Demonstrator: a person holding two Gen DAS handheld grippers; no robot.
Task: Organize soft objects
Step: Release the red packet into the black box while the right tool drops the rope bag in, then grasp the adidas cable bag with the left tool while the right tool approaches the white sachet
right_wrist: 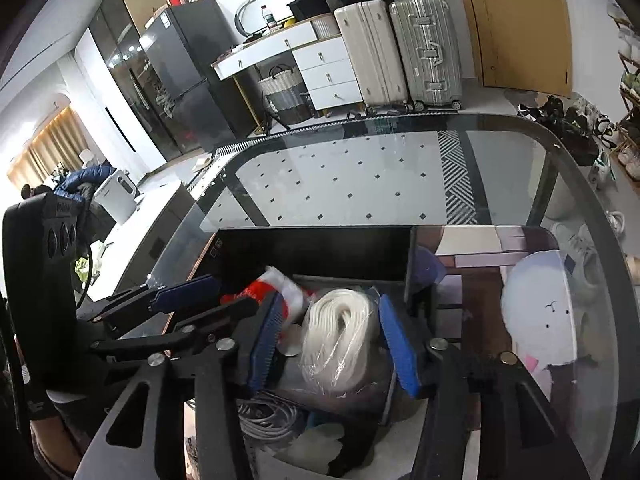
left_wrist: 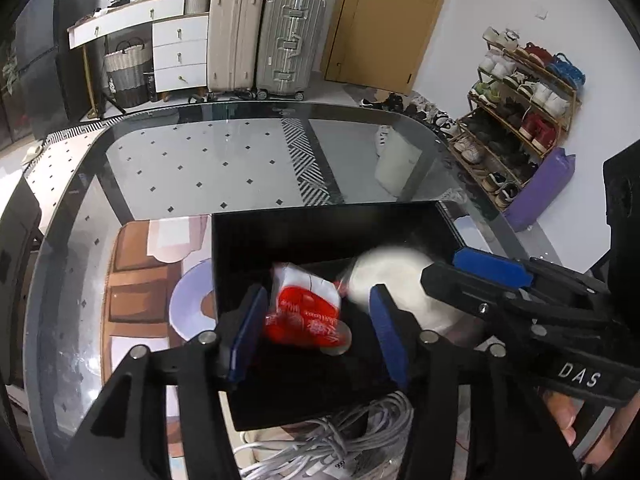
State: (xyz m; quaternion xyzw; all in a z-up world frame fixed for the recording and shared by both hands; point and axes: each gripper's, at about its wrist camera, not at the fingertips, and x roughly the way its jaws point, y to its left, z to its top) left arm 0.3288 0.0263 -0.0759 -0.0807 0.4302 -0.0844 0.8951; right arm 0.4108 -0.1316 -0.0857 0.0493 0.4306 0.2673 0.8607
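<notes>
A black open box sits on the glass table. In the left wrist view my left gripper is open over the box, its blue pads either side of a blurred red and white packet that touches neither pad. The packet also shows in the right wrist view. My right gripper is open around a bagged white coil of cord inside the box, pads apart from it. The coil shows blurred in the left wrist view, with my right gripper beside it.
A bundle of grey cable lies just in front of the box. A white plush toy lies under the glass at right. The glass table edge curves beyond the box. Suitcases and a shoe rack stand on the floor.
</notes>
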